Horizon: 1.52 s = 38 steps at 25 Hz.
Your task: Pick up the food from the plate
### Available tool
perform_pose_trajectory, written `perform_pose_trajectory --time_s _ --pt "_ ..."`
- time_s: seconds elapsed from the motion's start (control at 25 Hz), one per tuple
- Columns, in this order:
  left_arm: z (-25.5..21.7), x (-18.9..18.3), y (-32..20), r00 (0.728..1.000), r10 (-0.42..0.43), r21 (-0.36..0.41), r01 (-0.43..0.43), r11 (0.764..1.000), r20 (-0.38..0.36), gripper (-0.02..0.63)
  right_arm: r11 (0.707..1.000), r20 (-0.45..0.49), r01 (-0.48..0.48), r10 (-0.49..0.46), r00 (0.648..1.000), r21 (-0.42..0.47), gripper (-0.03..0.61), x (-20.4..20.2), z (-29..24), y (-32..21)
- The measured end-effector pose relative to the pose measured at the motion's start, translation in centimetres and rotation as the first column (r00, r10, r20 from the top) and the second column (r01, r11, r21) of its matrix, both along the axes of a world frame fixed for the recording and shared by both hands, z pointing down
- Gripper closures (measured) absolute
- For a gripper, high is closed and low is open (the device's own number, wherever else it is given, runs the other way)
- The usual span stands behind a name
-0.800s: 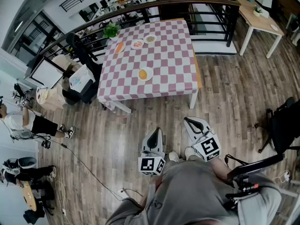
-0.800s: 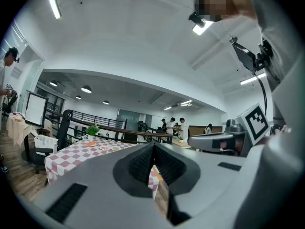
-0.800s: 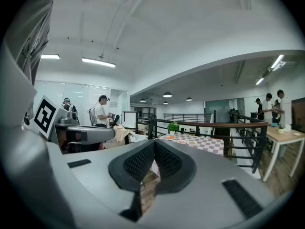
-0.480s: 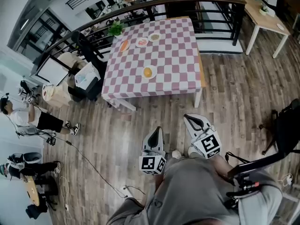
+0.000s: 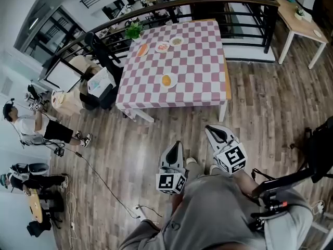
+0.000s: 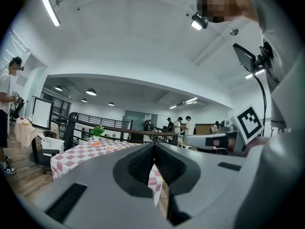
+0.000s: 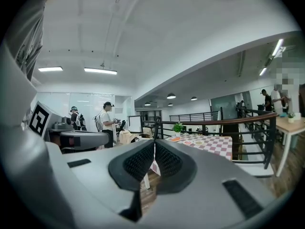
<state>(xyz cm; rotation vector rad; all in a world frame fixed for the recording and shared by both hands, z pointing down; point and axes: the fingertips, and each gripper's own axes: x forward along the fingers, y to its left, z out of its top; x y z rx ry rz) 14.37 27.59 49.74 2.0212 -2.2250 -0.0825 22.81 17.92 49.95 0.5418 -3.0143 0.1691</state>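
Currently on view, item by item.

Food (image 5: 166, 80): one round piece, orange-yellow; finer detail is too small to tell. It lies on a small white plate (image 5: 171, 84) near the middle of a square table (image 5: 227, 82), on the half nearer the person, well apart from both grippers.

Table: covered by a pink-and-white checked cloth (image 5: 197, 61) that hangs over the near edge. It stands on a wood-plank floor (image 5: 130, 139), close to a dark curved railing (image 5: 218, 1).

Other plates: three in a row near the far-left corner. The leftmost plate (image 5: 143, 50) carries an elongated orange piece. The middle plate (image 5: 162, 47) and the rightmost plate (image 5: 177, 41) hold contents too small to name. A potted plant (image 5: 134, 31) stands just beyond them at the corner.

Left gripper (image 5: 176, 146): held low before the person's body, tip towards the table. Its jaws are pressed together with nothing between them; the ribbed pads (image 6: 142, 165) meet along one line.

Right gripper (image 5: 210, 130): beside the left one and slightly ahead of it. Its jaws are likewise together and empty.

Bystander (image 5: 31, 129): a person in a white top and dark shorts, at the far left of the floor.
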Motion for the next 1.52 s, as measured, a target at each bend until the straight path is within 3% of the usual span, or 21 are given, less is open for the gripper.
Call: perform_pose_trajectory --time_s 0.56,1.08,1.52 --pt "0.4 -4.4 -3.6 1.000 -0.026 0.003 0.026 1.000 -0.005 0.604 1.000 -0.017 0.018 -0.017 1.000 0.017 0.561 -4.1 -0.1 -2.8" --pt "1.9 -13.8 -9.6 0.999 0.014 -0.002 -0.014 1.000 -0.037 0.604 1.000 -0.061 0.026 -0.026 0.998 0.005 0.561 -13.3 0.5 -7.6" --pt "2.6 -22.3 -14.2 0.995 0.073 0.010 -0.073 0.997 -0.074 0.604 0.999 -0.092 -0.022 0.025 0.995 0.033 0.561 -21.4 -0.2 -12.0"
